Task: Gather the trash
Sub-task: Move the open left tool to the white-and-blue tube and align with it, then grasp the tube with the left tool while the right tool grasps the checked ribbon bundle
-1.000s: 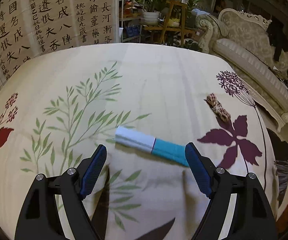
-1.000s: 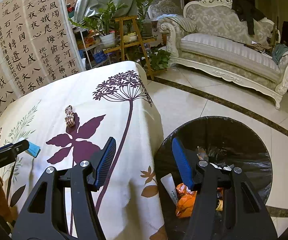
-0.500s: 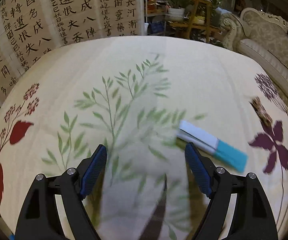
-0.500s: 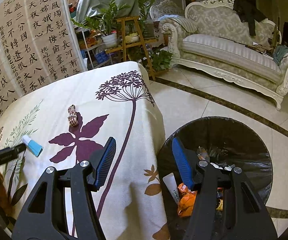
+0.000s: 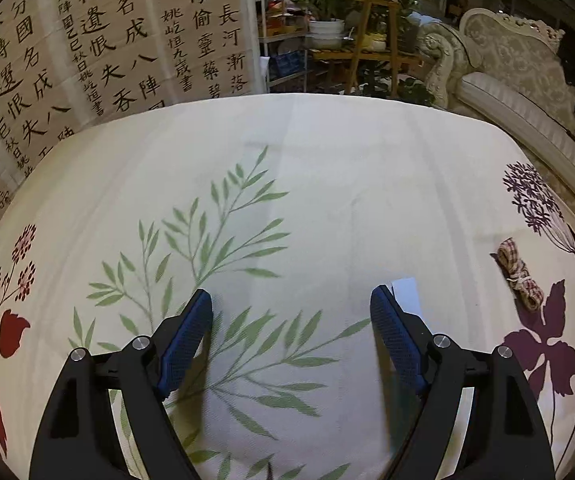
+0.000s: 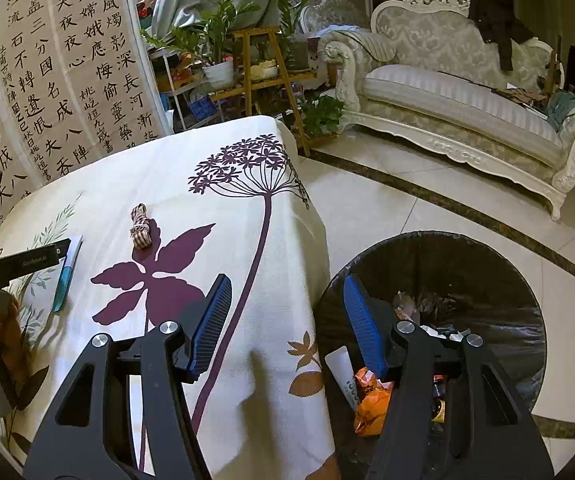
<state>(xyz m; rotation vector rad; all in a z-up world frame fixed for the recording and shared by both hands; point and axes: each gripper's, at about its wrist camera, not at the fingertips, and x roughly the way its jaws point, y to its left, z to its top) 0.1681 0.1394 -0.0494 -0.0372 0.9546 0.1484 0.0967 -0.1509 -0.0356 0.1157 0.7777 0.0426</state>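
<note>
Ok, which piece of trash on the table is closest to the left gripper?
The white and teal tube, lying right beside the left gripper, partly hidden behind its right finger. The striped rope bundle lies farther off, by the purple leaf print.

A home living room: ornate sofa (image 6: pixel 459 92), potted plants (image 6: pixel 215 52), calligraphy screen (image 6: pixel 59 80), tiled floor (image 6: pixel 427 212).

Between my left tool's (image 5: pixel 290 308) spread fingers I see only bare table (image 5: pixel 327 184). The white-and-teal tube (image 6: pixel 67 270) lies against its right finger; the cord bundle (image 5: pixel 517 278) sits well apart rightward.
</note>
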